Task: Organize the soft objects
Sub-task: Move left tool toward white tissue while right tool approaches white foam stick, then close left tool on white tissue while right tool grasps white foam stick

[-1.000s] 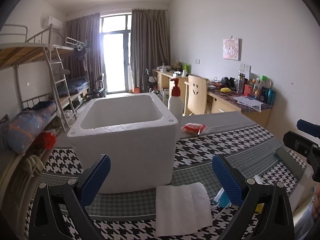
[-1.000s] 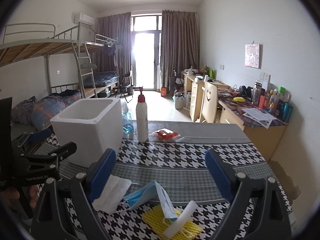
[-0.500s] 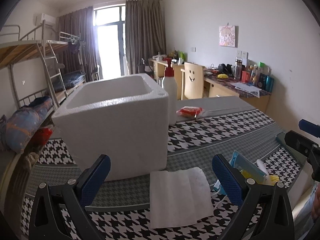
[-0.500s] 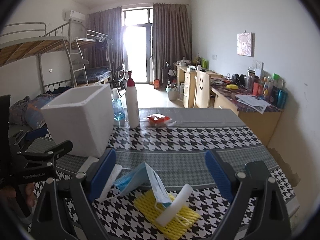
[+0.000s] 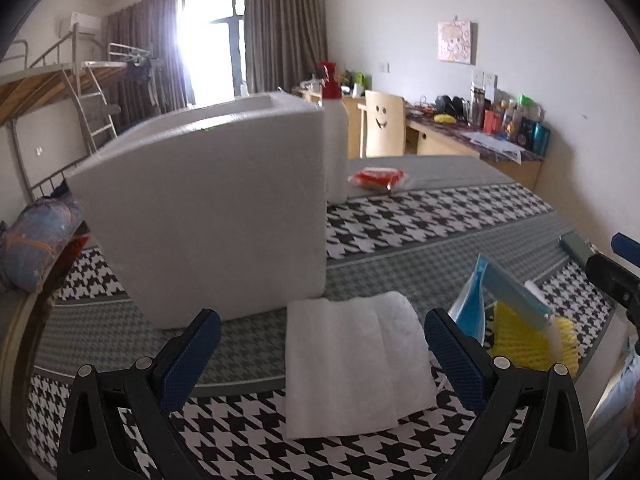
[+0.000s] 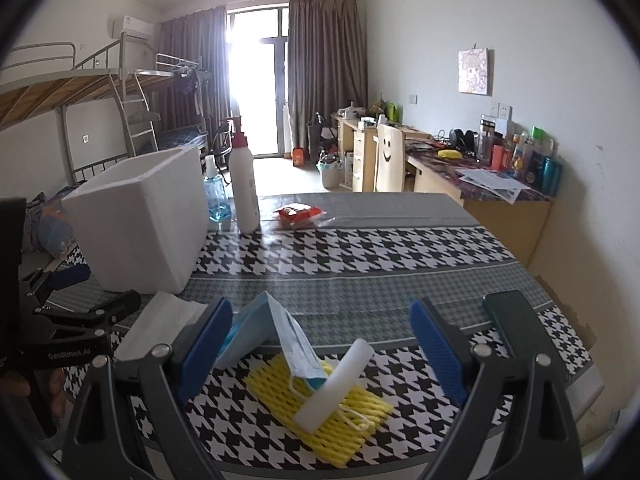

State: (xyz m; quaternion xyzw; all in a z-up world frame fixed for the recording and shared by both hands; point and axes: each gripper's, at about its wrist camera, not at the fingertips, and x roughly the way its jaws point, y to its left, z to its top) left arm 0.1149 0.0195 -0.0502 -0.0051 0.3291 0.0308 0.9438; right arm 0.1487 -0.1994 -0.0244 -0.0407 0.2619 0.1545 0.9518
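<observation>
Folded white tissue (image 5: 352,364) flat on the houndstooth surface (image 5: 420,220) before the foam box (image 5: 208,216), left gripper (image 5: 320,360) jaws spread either side of it, right gripper (image 6: 320,352) jaws spread above blue face mask (image 6: 280,332), yellow foam net (image 6: 340,416), white foam strip (image 6: 336,384), nothing held

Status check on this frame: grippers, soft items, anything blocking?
Left gripper open over white cloth. Right gripper open over face mask, yellow foam net. Foam box unobstructed.

Foam box (image 5: 216,216) just behind tissue (image 5: 352,364).
</observation>
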